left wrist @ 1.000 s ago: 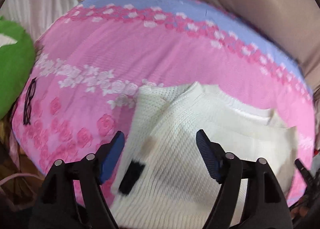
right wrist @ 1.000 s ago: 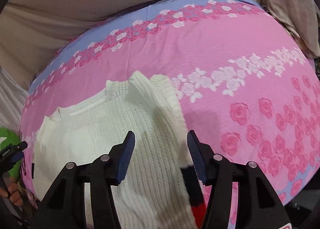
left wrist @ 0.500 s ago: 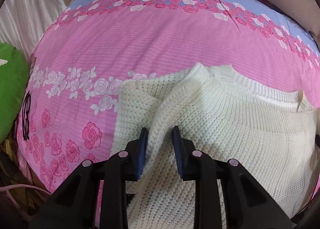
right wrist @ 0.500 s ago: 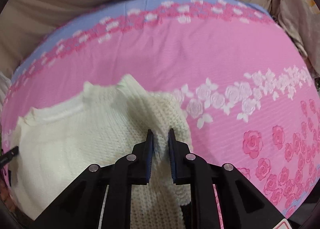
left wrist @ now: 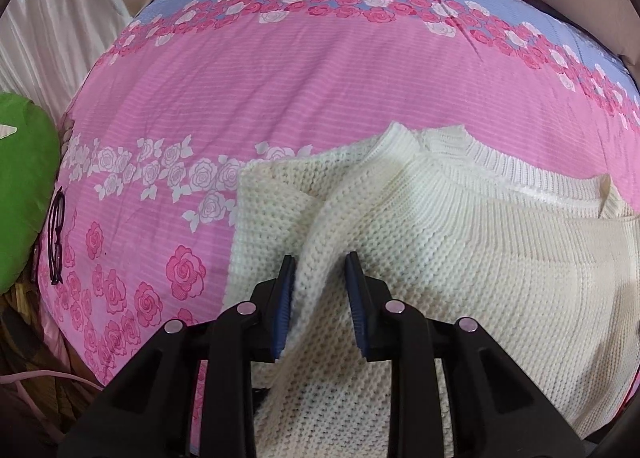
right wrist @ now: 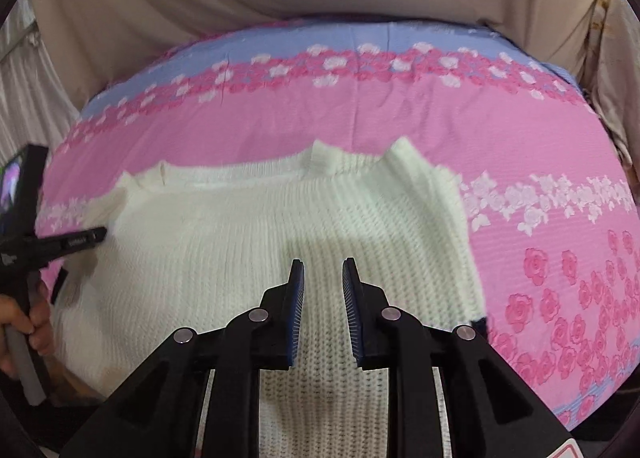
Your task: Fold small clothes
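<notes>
Presently: cream knitted sweater (left wrist: 460,242) flat on pink flowered bed (left wrist: 280,69), left tongs (left wrist: 320,290) pinching a raised ridge of knit, likely to carry a fold, right tongs (right wrist: 322,298) slightly parted above the cloth, holding nothing I can see
</notes>
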`<state>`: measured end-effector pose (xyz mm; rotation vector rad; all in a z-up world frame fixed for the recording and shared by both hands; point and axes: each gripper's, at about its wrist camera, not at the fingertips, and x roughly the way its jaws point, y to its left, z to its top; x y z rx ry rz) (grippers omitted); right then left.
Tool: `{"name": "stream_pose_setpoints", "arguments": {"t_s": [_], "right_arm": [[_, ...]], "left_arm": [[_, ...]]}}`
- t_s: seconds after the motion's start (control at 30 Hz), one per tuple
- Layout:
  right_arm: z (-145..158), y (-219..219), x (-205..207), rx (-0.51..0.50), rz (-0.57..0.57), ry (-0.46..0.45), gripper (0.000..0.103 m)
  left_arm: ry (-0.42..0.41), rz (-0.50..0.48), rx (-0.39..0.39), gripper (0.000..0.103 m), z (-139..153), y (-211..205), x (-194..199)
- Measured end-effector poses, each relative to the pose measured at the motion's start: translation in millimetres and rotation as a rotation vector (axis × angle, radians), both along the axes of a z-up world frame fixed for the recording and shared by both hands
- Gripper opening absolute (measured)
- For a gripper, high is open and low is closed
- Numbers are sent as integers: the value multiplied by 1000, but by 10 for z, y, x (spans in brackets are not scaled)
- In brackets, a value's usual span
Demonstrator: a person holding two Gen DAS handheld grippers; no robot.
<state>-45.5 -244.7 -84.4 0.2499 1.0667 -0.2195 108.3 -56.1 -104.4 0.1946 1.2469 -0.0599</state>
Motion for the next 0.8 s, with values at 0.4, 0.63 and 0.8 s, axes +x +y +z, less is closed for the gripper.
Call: {"name": "stream_pose_setpoints", "arguments": {"t_s": [0.4,0.63,0.8], "right_arm": [[245,711,92,117,184,-6,18],[-210,1212,241,115,336,172,16],[-337,1312,279,67,355,185,16]], "left_arm": [[48,141,-166,35,233,688,-237],[113,255,-369,61,-75,1145,-550],[114,299,-433,56,-190,1181,-571]]}}
